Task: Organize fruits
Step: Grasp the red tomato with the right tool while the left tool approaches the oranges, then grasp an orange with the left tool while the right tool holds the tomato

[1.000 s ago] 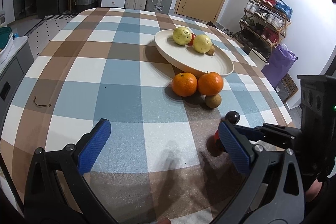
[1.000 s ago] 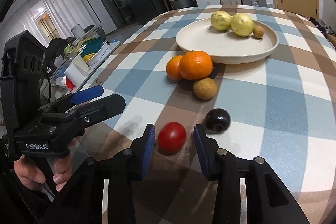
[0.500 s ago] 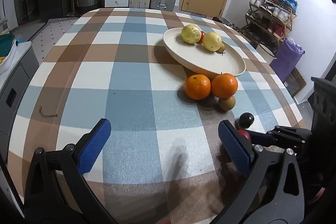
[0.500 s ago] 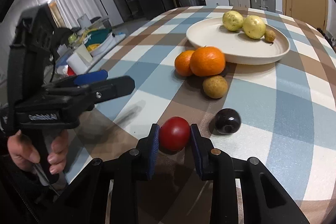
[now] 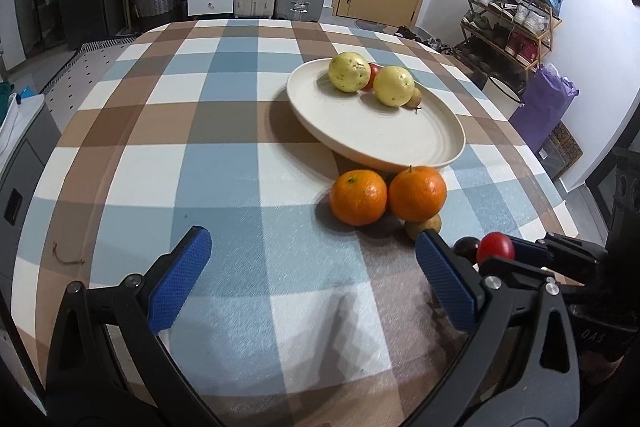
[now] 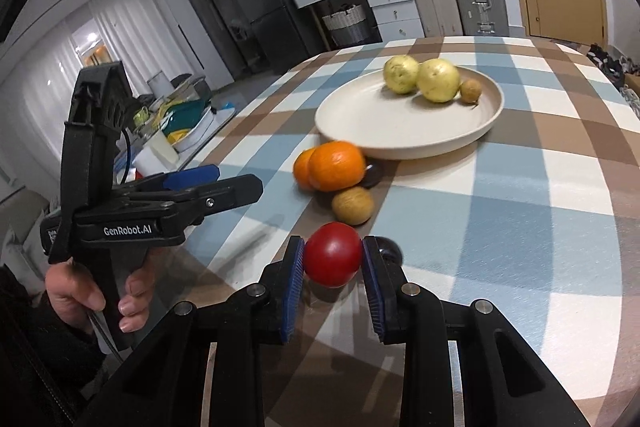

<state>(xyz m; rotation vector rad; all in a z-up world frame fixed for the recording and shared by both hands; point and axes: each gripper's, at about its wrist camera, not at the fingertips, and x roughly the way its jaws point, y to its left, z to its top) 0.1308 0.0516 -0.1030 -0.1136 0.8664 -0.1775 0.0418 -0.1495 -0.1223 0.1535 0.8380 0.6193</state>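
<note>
**A:** What's the right gripper [image 6: 333,281] got? Looks clamped.

**B:** Yep, its jaws have just closed in, and both blue pads pinch a red fruit [image 6: 333,254] from the sides, just above the checked tablecloth [image 6: 520,227]. A dark fruit [image 6: 390,249] sits right behind it.

**A:** And the left gripper [image 5: 308,279]?

**B:** Spread wide, nothing between the pads. Two oranges [image 5: 358,197] sit against the cream plate [image 5: 380,139], which holds two yellow fruits [image 5: 349,71].

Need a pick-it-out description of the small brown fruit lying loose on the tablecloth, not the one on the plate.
Start at the big cream plate on the checked tablecloth. Just off its near rim sit two oranges pressed together. The small brown fruit lies against their near side: round, dull tan, smaller than either orange, paler than the dark fruit tucked behind them.
</note>
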